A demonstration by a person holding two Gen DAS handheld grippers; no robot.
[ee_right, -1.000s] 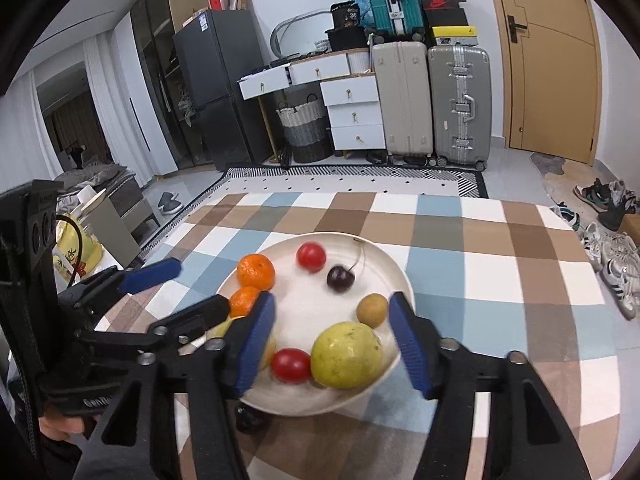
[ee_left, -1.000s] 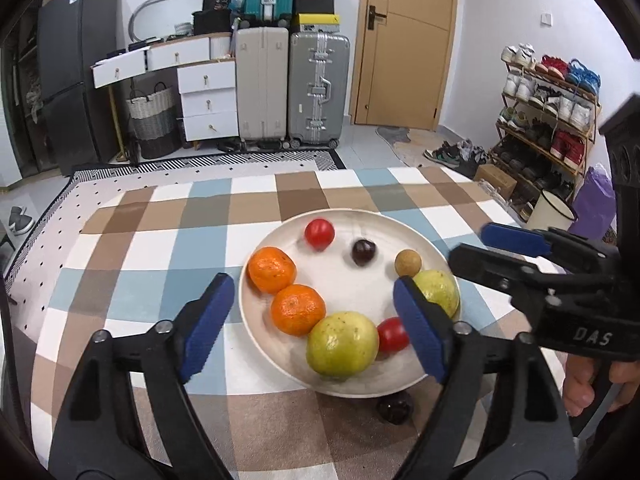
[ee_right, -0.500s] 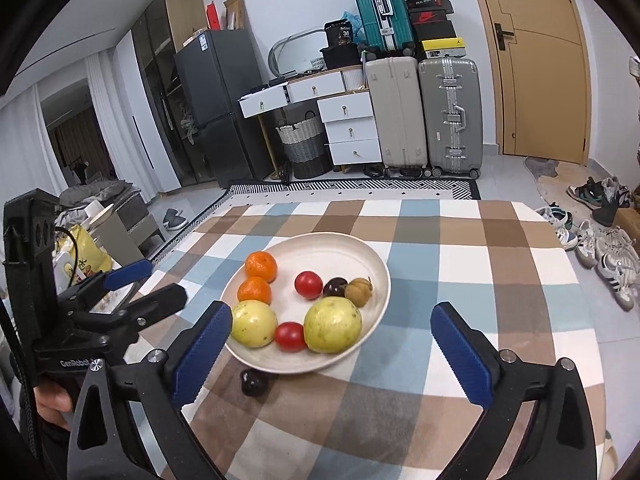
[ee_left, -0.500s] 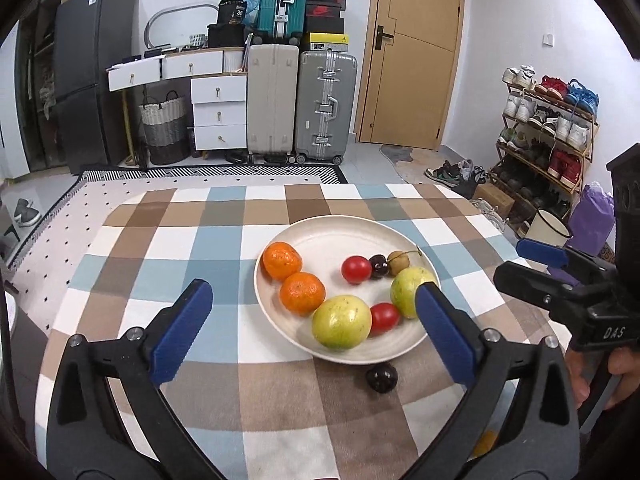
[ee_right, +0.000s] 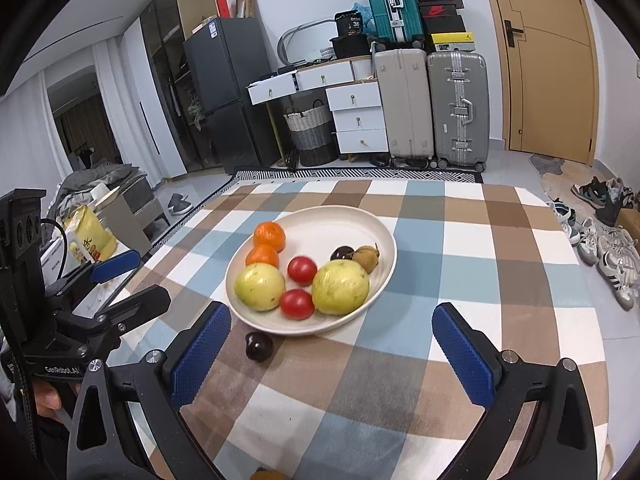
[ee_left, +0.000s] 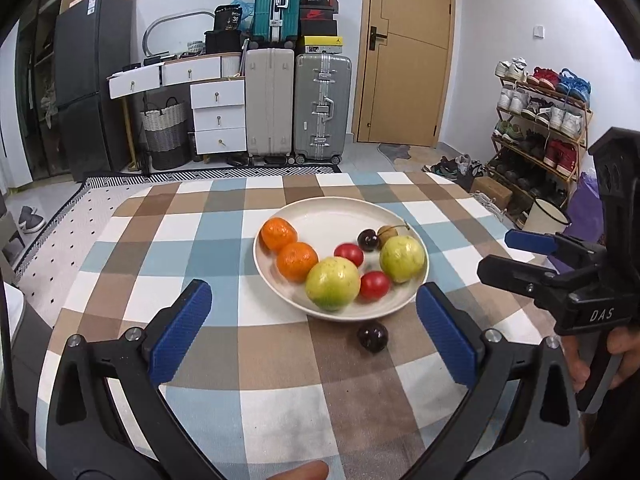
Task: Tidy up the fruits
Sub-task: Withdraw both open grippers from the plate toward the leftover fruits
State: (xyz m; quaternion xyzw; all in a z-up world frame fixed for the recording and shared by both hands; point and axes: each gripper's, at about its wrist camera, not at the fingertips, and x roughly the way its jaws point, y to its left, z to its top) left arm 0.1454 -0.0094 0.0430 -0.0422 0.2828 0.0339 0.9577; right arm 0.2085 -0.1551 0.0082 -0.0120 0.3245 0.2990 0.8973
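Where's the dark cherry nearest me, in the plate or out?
Out. The dark cherry lies on the checked cloth, just outside the plate rim.

This is a lived-in home, likely an entry or dining room. A table under a checked tablecloth (ee_left: 208, 248) stands near a wooden door (ee_left: 408, 52), with a shoe rack (ee_left: 536, 128) full of sneakers along one wall. Opposite are stacked suitcases (ee_left: 296, 104), white drawers (ee_left: 218, 118), a woven laundry basket (ee_left: 165, 134) and a dark refrigerator (ee_right: 224, 92).
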